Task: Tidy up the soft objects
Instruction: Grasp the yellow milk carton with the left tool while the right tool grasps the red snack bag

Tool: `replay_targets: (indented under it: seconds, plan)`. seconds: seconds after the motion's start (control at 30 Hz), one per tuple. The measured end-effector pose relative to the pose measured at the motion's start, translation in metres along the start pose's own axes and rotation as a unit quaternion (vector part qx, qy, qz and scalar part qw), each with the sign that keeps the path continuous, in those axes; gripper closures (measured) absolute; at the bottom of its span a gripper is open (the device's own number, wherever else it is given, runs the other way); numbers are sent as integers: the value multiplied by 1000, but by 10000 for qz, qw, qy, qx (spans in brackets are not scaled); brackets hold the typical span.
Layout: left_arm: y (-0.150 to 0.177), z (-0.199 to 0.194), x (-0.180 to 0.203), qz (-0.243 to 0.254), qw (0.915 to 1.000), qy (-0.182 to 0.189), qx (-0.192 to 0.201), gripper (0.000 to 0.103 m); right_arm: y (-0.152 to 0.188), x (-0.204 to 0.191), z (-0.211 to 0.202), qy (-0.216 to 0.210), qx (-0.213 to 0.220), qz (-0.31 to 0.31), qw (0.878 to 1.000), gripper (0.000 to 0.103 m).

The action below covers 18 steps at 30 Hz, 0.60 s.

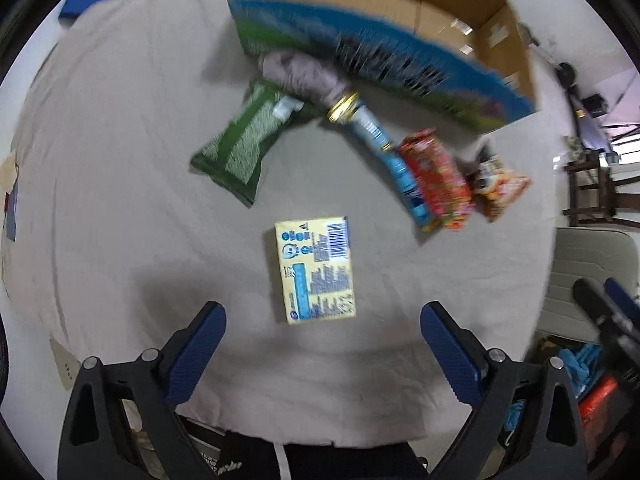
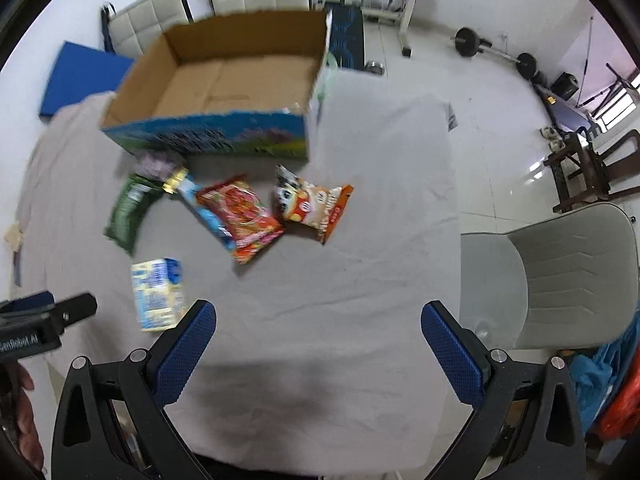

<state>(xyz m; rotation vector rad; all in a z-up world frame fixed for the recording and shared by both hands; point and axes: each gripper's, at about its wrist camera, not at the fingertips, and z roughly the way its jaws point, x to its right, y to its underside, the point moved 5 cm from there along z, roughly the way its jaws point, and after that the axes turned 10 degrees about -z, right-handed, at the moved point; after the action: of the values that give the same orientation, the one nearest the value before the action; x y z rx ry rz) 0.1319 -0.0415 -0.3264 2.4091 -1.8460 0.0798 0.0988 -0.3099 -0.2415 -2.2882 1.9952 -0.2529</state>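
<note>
On the left, a green packet (image 1: 236, 148) is seen lying flat on the grey cloth (image 1: 120, 200). Just beside it, a crumpled grey bag (image 1: 304, 74) is tucked against the cardboard box (image 1: 400, 4), and the box looks empty. In the middle, a yellow pack (image 1: 318, 270) is found lying alone, right in front of the left gripper (image 1: 322, 340). Its fingers are spread wide and nothing is held. Further right, a blue tube (image 1: 394, 160), a red packet (image 1: 438, 178) and an orange snack bag (image 1: 502, 188) are bunched together. The right gripper (image 2: 318, 340) is also spread wide and empty, over bare cloth. No packing seems to be done yet. Next, the yellow pack should probably be reached, squeezed gently and carried to the box.
</note>
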Motion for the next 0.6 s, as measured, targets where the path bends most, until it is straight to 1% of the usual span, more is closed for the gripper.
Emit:
replay_targets:
  seconds: [0.07, 0.13, 0.2, 0.3, 0.37, 0.4, 0.43, 0.47, 0.5, 0.53, 0.6]
  plan:
    - [-4, 23, 0, -97, 9998, 37, -166, 4, -9, 7, 25, -84, -142, -29, 9999, 0]
    - [-5, 45, 0, -231, 9991, -28, -343, 5, -18, 8, 44, -187, -200, -126, 9995, 0]
    - [-8, 62, -3, -358, 9983, -35, -450, 8, -28, 7, 63, -217, -241, -217, 9992, 0]
    - [-9, 84, -5, -502, 9967, 18, -638, 13, -42, -3, 80, -429, -298, -428, 9977, 0]
    - [-10, 93, -8, -568, 9961, -11, -671, 21, -47, -16, 87, -702, -325, -586, 9953, 0]
    - [-11, 96, -8, -594, 9959, 17, -683, 23, -55, -25, 93, -878, -328, -720, 9930, 0]
    - [-11, 100, -10, -640, 9955, 32, -704, 30, -59, -32, 98, -998, -339, -814, 9911, 0]
    - [-10, 103, -11, -668, 9952, 23, -721, 40, -63, -40, 103, -1142, -368, -911, 9886, 4]
    - [-11, 106, -13, -687, 9949, 32, -737, 42, -70, -50, 114, -1355, -462, -1028, 9844, 11]
    - [-10, 107, -15, -723, 9945, 78, -751, 42, -73, -57, 121, -1456, -555, -1098, 9817, 14]
    - [-7, 105, -18, -785, 9942, 181, -708, 42, -79, -72, 142, -1597, -819, -1276, 9754, 27]
